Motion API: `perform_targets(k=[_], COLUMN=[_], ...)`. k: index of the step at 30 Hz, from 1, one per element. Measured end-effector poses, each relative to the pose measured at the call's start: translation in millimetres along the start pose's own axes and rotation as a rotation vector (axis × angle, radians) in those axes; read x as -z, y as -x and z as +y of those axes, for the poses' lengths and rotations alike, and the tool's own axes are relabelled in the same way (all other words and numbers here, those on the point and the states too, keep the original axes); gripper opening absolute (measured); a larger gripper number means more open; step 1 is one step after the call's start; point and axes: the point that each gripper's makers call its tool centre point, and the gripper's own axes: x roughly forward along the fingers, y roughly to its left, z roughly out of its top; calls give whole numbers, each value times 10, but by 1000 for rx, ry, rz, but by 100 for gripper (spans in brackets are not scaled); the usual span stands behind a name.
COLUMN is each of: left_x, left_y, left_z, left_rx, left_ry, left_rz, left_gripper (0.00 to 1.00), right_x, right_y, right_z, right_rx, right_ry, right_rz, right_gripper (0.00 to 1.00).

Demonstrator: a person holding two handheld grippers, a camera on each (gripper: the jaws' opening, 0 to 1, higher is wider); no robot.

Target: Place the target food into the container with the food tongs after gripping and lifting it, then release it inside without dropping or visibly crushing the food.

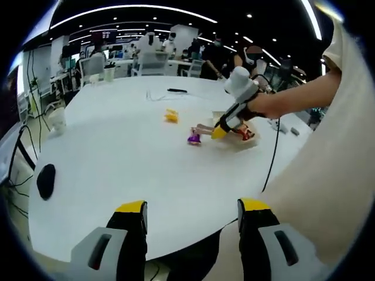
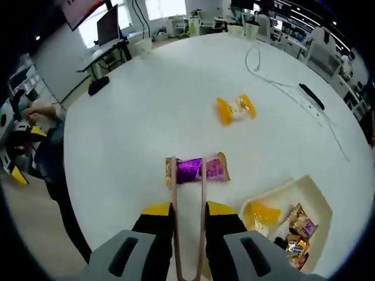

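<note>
we take the white table (image 1: 117, 170) as our landmark. on it, near the edge closest to us, sits the tray container (image 2: 313, 199), already holding snacks, kept just beside the purple snack (image 2: 196, 170) for a short carry. our right gripper (image 2: 188, 218) is clenched on the food tongs (image 2: 188, 222), whose tips straddle that snack, seemingly ready to pinch. the orange packet (image 2: 235, 109) lies farther in. the left gripper (image 1: 190, 213) hangs released off the table's near edge, idle; its view shows our right hand (image 1: 266, 105) from outside.
</note>
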Motion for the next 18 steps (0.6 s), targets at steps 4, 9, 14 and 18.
perform_targets(k=[4,9,14,18], left_x=[-19,-34,-15,2], left_y=[-16,-17,15,31], left_z=[-19,-37,-3,3], left_rx=[8,19,10,7], left_ry=[-3,-7,5,3], left_rz=[-6,-12,-19,-16], left_gripper=[62,63,64,63], right_x=[30,67,178,210], right_y=[37,56,56,11], right_z=[108,122,72,46], right_rx=[-26,-131,-140,-149], right_ry=[-94,-463,-600,-652], right_rz=[-32,-87,-70,-64], right_gripper=[20,20,20,20])
